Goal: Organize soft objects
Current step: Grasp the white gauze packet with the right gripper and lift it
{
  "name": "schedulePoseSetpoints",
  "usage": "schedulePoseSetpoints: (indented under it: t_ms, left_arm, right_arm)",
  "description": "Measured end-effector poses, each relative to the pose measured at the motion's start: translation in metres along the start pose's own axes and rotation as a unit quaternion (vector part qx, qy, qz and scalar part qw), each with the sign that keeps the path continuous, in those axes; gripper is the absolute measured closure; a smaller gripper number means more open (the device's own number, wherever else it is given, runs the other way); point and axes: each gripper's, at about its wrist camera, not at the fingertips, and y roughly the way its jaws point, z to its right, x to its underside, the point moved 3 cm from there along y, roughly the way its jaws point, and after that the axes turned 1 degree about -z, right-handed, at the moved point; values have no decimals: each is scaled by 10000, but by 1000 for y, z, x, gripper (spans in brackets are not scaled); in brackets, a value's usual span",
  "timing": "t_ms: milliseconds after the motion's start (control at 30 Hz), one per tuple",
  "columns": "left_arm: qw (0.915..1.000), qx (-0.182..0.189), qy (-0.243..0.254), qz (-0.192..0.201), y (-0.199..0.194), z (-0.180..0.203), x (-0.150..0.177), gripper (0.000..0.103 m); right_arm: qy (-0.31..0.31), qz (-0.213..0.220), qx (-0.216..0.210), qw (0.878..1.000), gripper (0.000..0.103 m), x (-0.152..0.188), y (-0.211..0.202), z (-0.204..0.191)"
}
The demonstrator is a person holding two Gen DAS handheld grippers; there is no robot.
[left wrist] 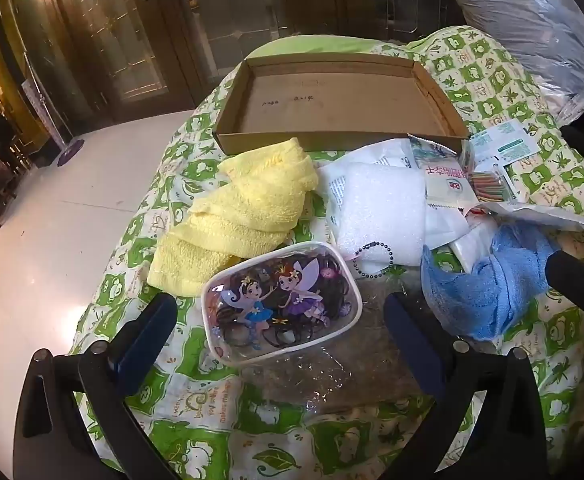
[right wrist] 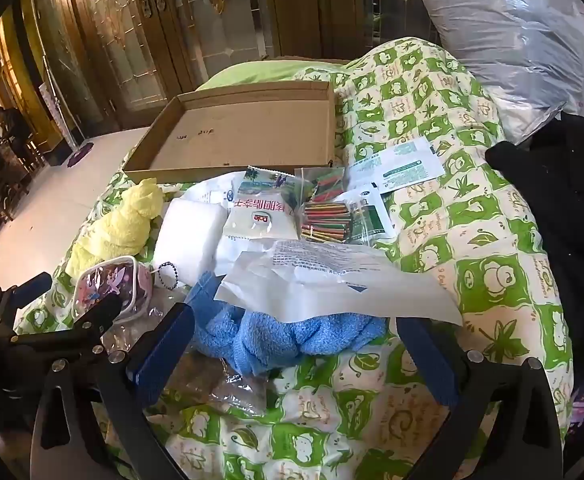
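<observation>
A yellow towel (left wrist: 231, 216) (right wrist: 119, 220) lies crumpled in front of an empty cardboard tray (left wrist: 332, 136) (right wrist: 227, 170). A blue towel (left wrist: 484, 284) (right wrist: 292, 340) is bunched to the right, partly under a white plastic mailer (right wrist: 332, 276). My left gripper (left wrist: 279, 306) (right wrist: 71, 292) hovers open over a clear fairy-print pouch (left wrist: 281, 308) (right wrist: 107, 280) holding hair ties, pads clear of it. My right gripper (right wrist: 296, 320) stands open just above the blue towel, not touching it.
Everything rests on a green-and-white quilt (right wrist: 472, 240). A white foam pad (left wrist: 376, 212), snack packets (right wrist: 259, 216), a bag of coloured sticks (right wrist: 326, 220) and a crinkled clear bag (left wrist: 332, 360) lie among the towels. A plastic-wrapped pillow (right wrist: 504, 32) is at back right, with white floor (left wrist: 51, 220) beyond the left edge.
</observation>
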Motion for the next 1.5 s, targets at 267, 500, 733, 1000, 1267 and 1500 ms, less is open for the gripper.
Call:
schedulePoseSetpoints:
  t_ms: [267,500,733,1000,1267,1500]
  left_arm:
    - [9998,-132,118,67,-3,1,-3,0]
    - [9998,-166,112,77,-1,1,1,0]
    - [9998,-165,96,53,1,1,3,0]
    - [9998,-137,104,35,1,2,4,0]
    - [9999,-45,97,-55,3,3,4,0]
    - [9999,2,75,-90,3,2,4,0]
  right_arm:
    - [-2,12,-3,10000,0,0,-3,0]
    - [12,49,2,10000,0,-1,-8,-1]
    - [62,291,-85,9995,0,-21,-30,10]
    - [274,-8,-109,9996,0,-51,-29,39]
    - [96,-1223,-252,9921,0,-45,41,25]
    - [30,-1201,-238,9925,0,-52,50,21]
